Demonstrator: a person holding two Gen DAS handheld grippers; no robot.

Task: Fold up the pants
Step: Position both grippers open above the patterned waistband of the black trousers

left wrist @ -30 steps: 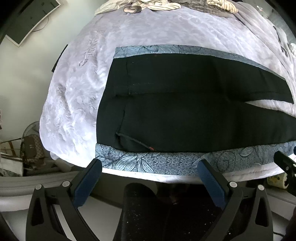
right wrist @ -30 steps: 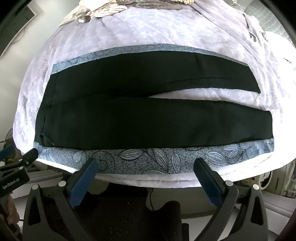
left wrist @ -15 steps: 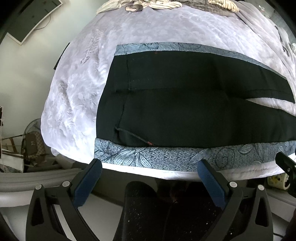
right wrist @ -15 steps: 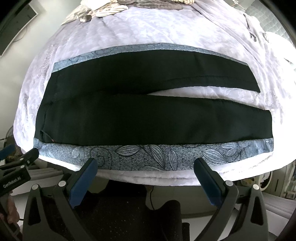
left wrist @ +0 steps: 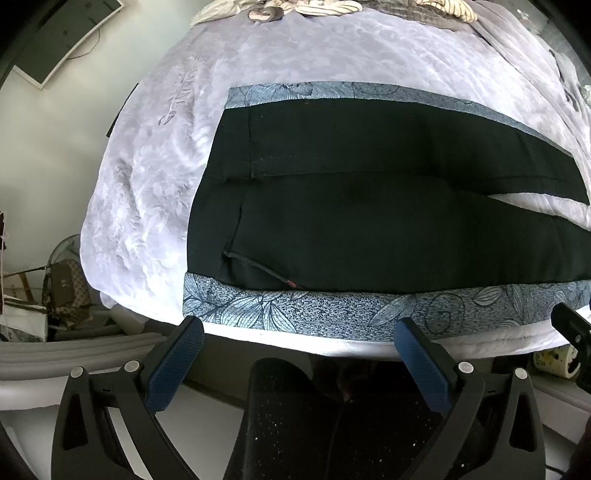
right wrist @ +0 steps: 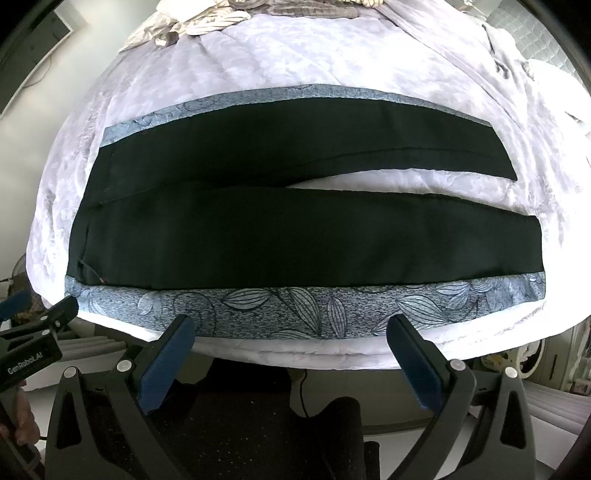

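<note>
Black pants (left wrist: 369, 206) lie flat across the bed, waistband to the left, both legs running right; the whole length of the pants (right wrist: 280, 236) shows in the right wrist view, with a gap between the two legs. A grey-blue leaf-patterned cloth (right wrist: 295, 302) lies under them, and its near strip (left wrist: 332, 306) shows along the bed's front edge. My left gripper (left wrist: 299, 334) hangs open just short of that edge, below the waist end. My right gripper (right wrist: 291, 328) is also open, in front of the middle of the near leg. Neither touches fabric.
A pale lilac quilt (left wrist: 155, 166) covers the bed (right wrist: 332, 55). Crumpled clothes (right wrist: 199, 26) sit at the far end. A dark speckled chair seat (left wrist: 295, 406) is below the grippers. A fan and bag (left wrist: 62, 280) stand on the floor at left.
Both grippers have drifted slightly closer to the bed's front edge; the pants sit a little higher in both views. Nothing was grasped.
</note>
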